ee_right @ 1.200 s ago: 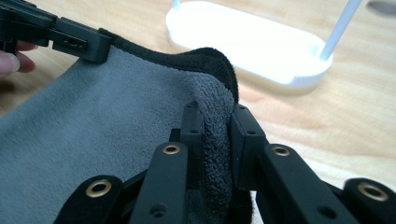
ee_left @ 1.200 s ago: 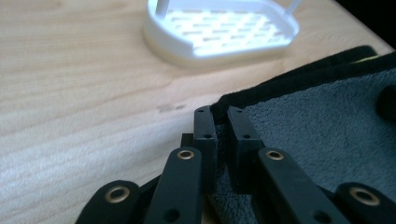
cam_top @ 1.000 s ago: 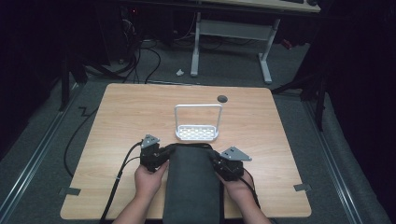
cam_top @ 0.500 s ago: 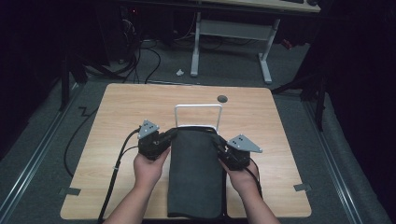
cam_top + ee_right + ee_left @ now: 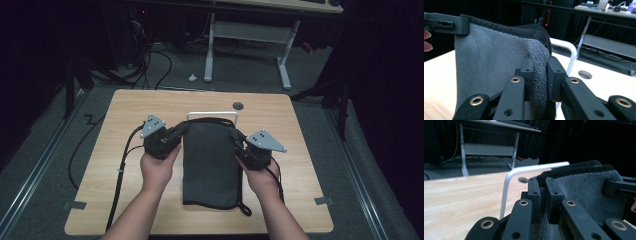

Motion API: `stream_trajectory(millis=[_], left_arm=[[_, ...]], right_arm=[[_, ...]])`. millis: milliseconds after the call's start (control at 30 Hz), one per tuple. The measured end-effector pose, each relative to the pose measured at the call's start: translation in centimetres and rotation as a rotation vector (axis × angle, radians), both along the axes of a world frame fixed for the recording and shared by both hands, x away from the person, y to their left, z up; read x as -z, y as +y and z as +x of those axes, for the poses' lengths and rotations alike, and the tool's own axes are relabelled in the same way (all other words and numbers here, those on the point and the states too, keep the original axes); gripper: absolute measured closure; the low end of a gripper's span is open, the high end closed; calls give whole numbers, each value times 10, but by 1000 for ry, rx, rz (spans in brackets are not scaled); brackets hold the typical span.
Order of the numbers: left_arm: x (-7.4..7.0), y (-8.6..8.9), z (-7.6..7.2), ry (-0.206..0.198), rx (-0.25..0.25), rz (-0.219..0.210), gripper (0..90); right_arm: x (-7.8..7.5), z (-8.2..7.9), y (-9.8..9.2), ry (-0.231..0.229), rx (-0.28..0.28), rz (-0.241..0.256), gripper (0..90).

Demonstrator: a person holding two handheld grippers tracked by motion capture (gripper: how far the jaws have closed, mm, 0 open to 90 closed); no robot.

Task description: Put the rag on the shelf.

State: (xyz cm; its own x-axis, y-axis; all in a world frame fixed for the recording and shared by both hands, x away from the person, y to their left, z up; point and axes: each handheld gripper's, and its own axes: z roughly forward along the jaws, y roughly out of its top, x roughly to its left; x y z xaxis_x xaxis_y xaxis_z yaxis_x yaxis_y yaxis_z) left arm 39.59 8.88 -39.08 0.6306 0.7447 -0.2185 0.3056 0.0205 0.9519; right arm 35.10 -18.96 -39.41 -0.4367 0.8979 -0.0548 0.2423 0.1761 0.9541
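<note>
Left gripper and right gripper both clamped.

Looks like a lab or test room. Dark curtained surroundings, loose floor cables, a white-legged desk behind the wooden surface.

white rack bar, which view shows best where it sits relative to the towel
The high view: the white rack bar peeks out just past the far edge of the grey towel, which both grippers hold up by its far corners. The left gripper view shows its bent corner and one upright beside the towel; the right gripper view shows a short curved piece behind it.
</note>
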Motion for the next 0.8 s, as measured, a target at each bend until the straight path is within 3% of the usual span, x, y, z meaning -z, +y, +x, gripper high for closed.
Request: stream_trajectory(millis=[167, 467, 800], left_arm=[[-14, 0, 4, -29, -2, -9, 838], [-47, -4, 11, -120, -9, -1, 839], [-66, -6, 16, -156, -18, -5, 840]], right_arm=[[-10, 4, -1, -20, 6, 10, 782], [-40, 18, -6, -77, 17, 29, 782], [-63, 24, -8, -129, 24, 63, 782]])
